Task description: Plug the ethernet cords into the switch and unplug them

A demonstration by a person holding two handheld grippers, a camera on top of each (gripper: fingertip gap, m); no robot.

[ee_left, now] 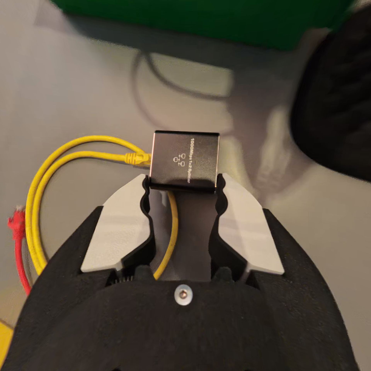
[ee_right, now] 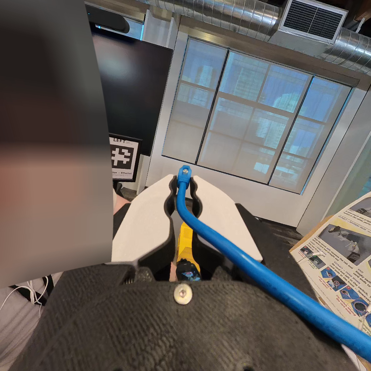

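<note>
We hold the small dark metal switch (ee_left: 183, 160) in the left claw (ee_left: 183, 183), both pads pressed on the two sides of its near end; it appears lifted off the grey desk (ee_left: 70, 104). Two yellow ethernet cords (ee_left: 84, 148) are already seated in the switch's left face, looping back toward us from there. A red cord (ee_left: 17, 226) lies loose on the desk, well left of the switch, unplugged.

The right claw (ee_right: 184, 179) is nearly shut, clamped on the boot of a blue ethernet cord (ee_right: 261, 267); the plug (ee_right: 185, 170) pokes out past the tips and points up toward the window (ee_right: 251, 112) (not yet aimed at the switch, which does not show in the right wrist view).

Judgement: step in hand is bringing the blue plug to the switch.
- Grip on the switch is only at its near edge, so it may pivot under push; we should press along the claw's axis, not across it.
- Turn the right wrist so the plug lines up square with the port, clip side matched.
- Which face has the free port we cannot tell.
- Keep the blue cord slack, clear of the yellow loops.
</note>
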